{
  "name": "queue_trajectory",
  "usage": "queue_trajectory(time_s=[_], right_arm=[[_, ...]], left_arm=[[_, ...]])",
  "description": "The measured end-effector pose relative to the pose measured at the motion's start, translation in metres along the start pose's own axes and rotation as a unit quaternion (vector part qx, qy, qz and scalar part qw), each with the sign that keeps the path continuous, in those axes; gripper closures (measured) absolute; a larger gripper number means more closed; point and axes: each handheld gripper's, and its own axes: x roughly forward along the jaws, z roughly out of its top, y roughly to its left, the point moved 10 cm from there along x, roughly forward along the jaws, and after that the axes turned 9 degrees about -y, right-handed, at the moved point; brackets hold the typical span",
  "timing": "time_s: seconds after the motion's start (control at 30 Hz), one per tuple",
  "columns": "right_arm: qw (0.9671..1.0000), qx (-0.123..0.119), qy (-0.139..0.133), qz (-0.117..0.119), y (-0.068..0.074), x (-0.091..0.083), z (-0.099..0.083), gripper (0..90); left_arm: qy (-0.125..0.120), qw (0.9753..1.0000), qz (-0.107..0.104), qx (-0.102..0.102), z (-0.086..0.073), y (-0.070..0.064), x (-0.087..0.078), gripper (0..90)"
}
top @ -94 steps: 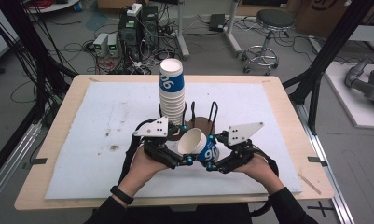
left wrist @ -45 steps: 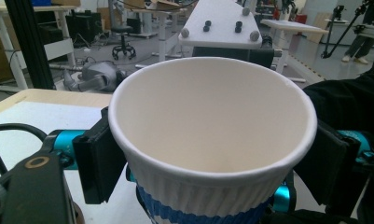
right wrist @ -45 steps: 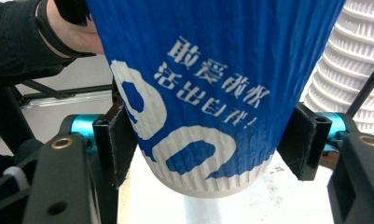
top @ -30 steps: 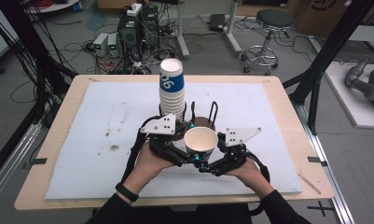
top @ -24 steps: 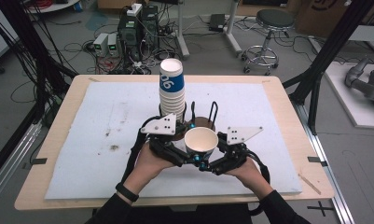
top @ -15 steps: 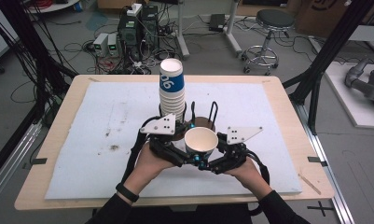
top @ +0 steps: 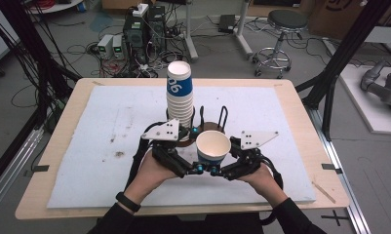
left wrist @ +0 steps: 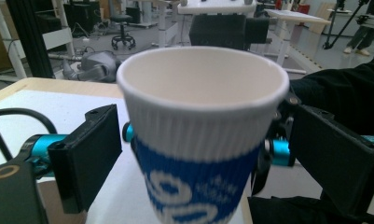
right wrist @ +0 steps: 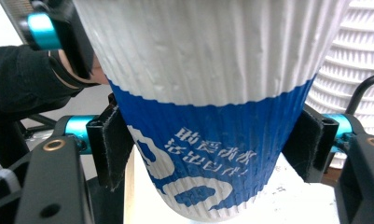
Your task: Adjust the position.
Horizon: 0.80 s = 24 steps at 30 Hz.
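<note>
The right gripper (top: 221, 170) has its jaws pressed on both sides of the paper cup's (top: 212, 148) blue band, grasping it. The left gripper (top: 192, 168) sits at the cup too, jaws spread beside it; whether they press it I cannot tell. The one cup stands upright, mouth up, just above the white mat (top: 100, 141) near the table's front. Behind it rises one stack of cups (top: 180, 95).

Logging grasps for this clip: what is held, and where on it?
A single paper cup, upright, clamped by both hand-held grippers, left and right, on opposite sides of its blue lower band.
</note>
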Motion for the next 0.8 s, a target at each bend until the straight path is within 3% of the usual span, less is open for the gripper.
queue_trajectory(time_s=[0.33, 0.6, 0.8], right_arm=[[0.9997, 0.006, -0.019, -0.012, -0.005, -0.010, 0.009, 26.9], [0.9995, 0.007, -0.027, -0.014, -0.006, -0.013, 0.013, 26.9], [0.9994, 0.009, -0.029, -0.013, -0.004, -0.011, 0.014, 26.9]], left_arm=[[0.000, 0.9999, 0.012, -0.003, -0.012, 0.003, -0.009, 9.3], [0.021, 0.9996, 0.019, -0.009, -0.032, 0.002, 0.003, 9.6], [0.017, 0.9995, 0.025, -0.012, -0.041, 0.002, 0.014, 10.7]])
